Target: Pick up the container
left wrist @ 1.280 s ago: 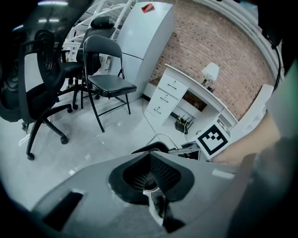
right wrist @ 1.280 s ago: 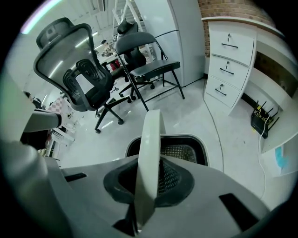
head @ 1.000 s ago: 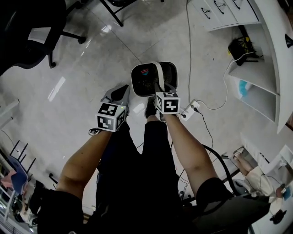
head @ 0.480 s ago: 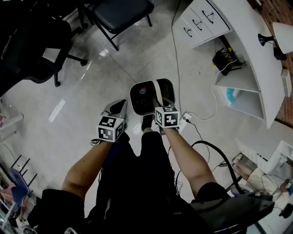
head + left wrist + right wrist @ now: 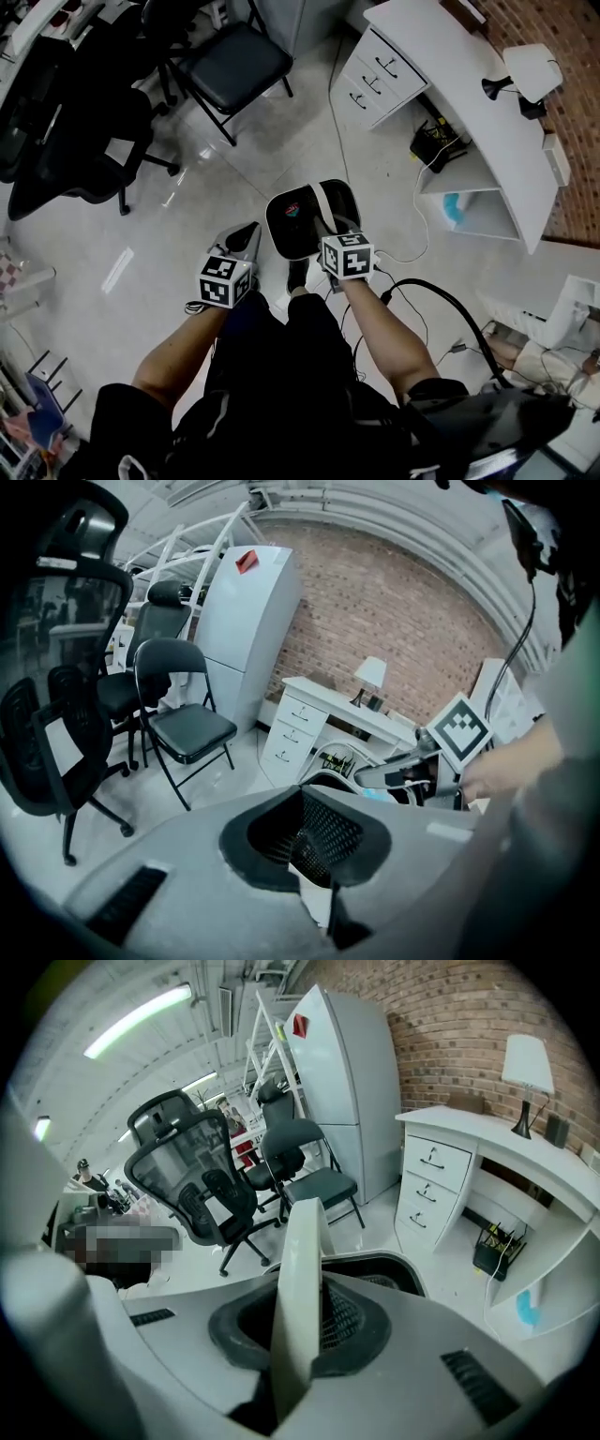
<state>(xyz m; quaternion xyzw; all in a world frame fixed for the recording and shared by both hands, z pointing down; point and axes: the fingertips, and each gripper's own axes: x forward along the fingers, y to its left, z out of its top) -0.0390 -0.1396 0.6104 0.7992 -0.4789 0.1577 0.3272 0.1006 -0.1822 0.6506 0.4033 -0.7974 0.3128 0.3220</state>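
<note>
At frame centre: your right gripper (image 5: 330, 227) clamped on container (image 5: 292, 221) by its handle (image 5: 296, 1283) (white band); your left gripper (image 5: 249, 232) beside it, jaws together, empty.

Ceiling tube lights (image 5: 139, 1018) are flooding the room evenly, glinting off the glossy floor (image 5: 117, 270). Fisheye bending is warping both gripper views, their corners darkening and foregrounds blurring.

No word or number can be read anywhere. The red sticker (image 5: 246, 562) on the white refrigerator (image 5: 239, 639) is too small to make out, and so is the red and blue mark (image 5: 296, 210) inside the container (image 5: 284, 236). The cubes on the left gripper (image 5: 249, 231) and right gripper (image 5: 328, 225) carry only black-and-white square patterns, no letters.
</note>
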